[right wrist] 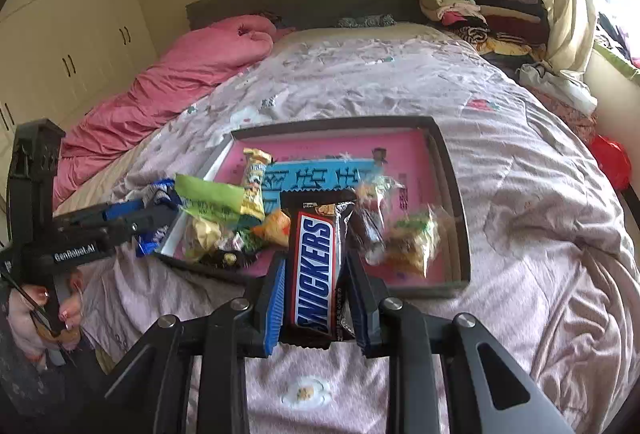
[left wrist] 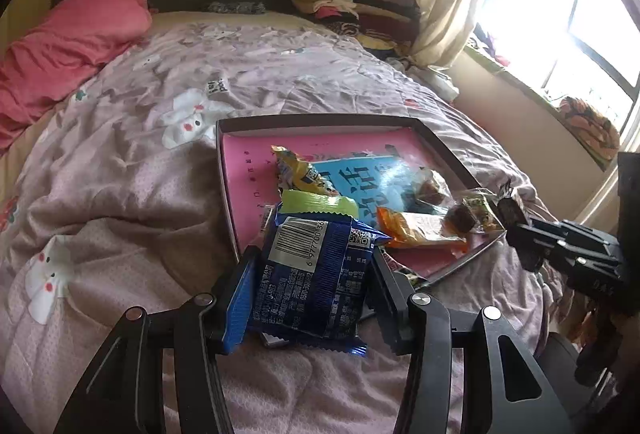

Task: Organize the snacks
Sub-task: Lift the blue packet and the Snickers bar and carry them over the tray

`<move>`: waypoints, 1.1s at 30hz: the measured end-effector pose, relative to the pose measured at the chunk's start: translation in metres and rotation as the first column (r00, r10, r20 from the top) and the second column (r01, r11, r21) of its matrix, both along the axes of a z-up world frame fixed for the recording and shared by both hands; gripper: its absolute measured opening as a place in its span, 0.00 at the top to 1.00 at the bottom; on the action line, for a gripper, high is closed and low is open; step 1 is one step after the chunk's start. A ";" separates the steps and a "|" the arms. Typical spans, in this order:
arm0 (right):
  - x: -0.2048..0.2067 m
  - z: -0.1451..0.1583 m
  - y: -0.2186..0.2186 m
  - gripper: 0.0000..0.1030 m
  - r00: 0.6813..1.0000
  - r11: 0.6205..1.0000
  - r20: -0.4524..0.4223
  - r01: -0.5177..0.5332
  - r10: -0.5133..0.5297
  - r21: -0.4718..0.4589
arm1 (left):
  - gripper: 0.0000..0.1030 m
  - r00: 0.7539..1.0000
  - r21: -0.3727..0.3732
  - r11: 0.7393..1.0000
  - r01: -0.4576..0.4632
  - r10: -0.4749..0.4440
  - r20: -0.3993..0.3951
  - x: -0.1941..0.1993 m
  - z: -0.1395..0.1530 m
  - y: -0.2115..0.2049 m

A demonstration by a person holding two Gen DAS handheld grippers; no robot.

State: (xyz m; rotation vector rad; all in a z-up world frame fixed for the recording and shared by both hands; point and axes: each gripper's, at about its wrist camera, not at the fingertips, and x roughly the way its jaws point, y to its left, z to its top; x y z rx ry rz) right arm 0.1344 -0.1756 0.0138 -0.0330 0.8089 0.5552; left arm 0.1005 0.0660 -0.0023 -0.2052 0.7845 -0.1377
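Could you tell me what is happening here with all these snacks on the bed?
A person is sorting snacks on a bed with a handheld gripper in each hand. The left gripper is shut on a blue snack packet, and the right gripper is shut on a Snickers bar. Both are held above the near edge of a shallow box lid lying on the quilt. Several other wrapped snacks, including a green packet, already lie inside it.
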 end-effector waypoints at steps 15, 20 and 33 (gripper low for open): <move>0.020 0.013 0.021 0.72 0.998 1.000 0.057 -0.008 0.008 0.008 | 0.48 1.000 0.001 1.000 -0.014 0.014 -0.003 0.007 -0.003 0.000; 0.026 0.016 0.025 0.72 0.998 1.000 0.068 -0.007 0.007 0.008 | 0.48 1.000 0.002 1.000 -0.012 0.012 0.009 0.008 -0.002 -0.001; 0.037 0.014 0.037 0.72 0.998 1.000 0.064 -0.021 0.019 0.020 | 0.48 1.000 -0.010 1.000 -0.027 0.027 0.007 0.011 -0.003 0.002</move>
